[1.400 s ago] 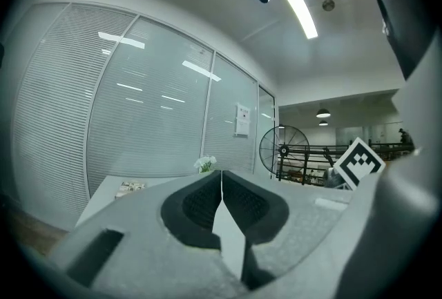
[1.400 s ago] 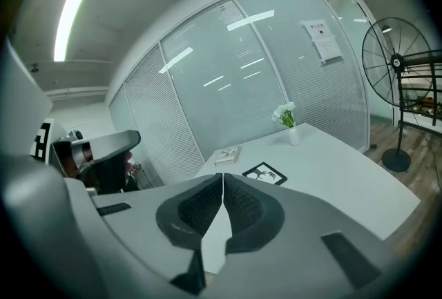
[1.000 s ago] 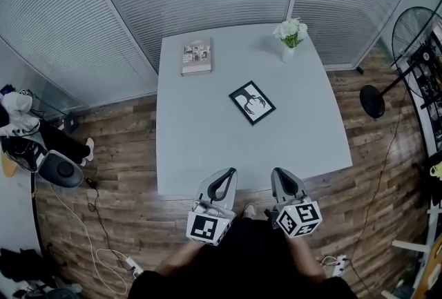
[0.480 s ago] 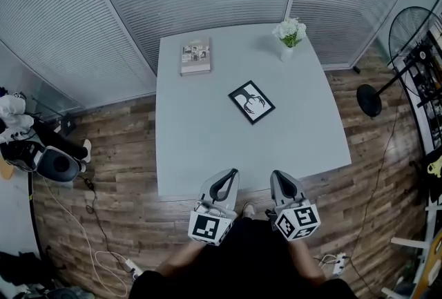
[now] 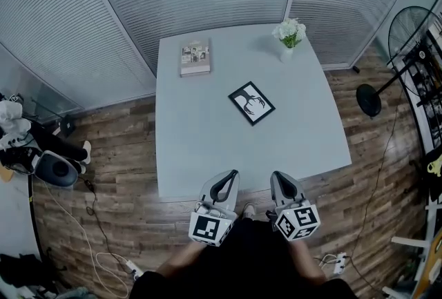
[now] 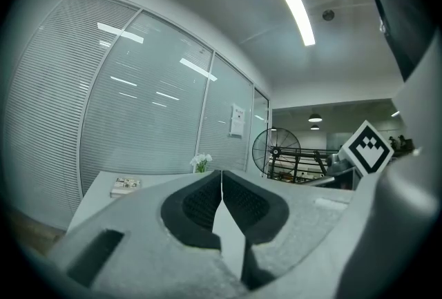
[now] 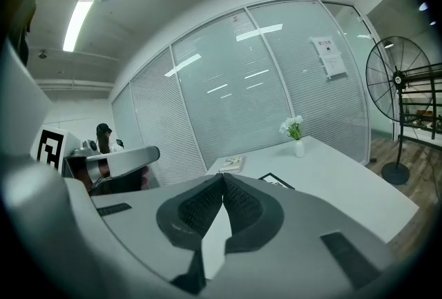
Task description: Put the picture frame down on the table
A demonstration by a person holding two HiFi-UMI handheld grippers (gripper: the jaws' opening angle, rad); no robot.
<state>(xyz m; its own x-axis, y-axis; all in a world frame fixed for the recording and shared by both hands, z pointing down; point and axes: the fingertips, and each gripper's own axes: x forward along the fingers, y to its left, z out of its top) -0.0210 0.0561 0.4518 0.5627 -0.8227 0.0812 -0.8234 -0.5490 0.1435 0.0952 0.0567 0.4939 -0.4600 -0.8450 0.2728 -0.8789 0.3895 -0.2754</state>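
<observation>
Lying flat on the table [image 5: 207, 152], well ahead of both jaws, the frame [image 5: 251, 102] looks light, stiff, possibly glass-faced; pinch its rim. Your left gripper [image 5: 231, 172] and right gripper [image 5: 276, 174] are pressed together, empty.

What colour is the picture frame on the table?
The picture frame is black, around a dark print on white; head view shows it best.

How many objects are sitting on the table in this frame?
3. A book lies near the far left corner, a vase of white flowers stands near the far right corner, and the picture frame lies flat near the middle. None appear hidden.
</observation>
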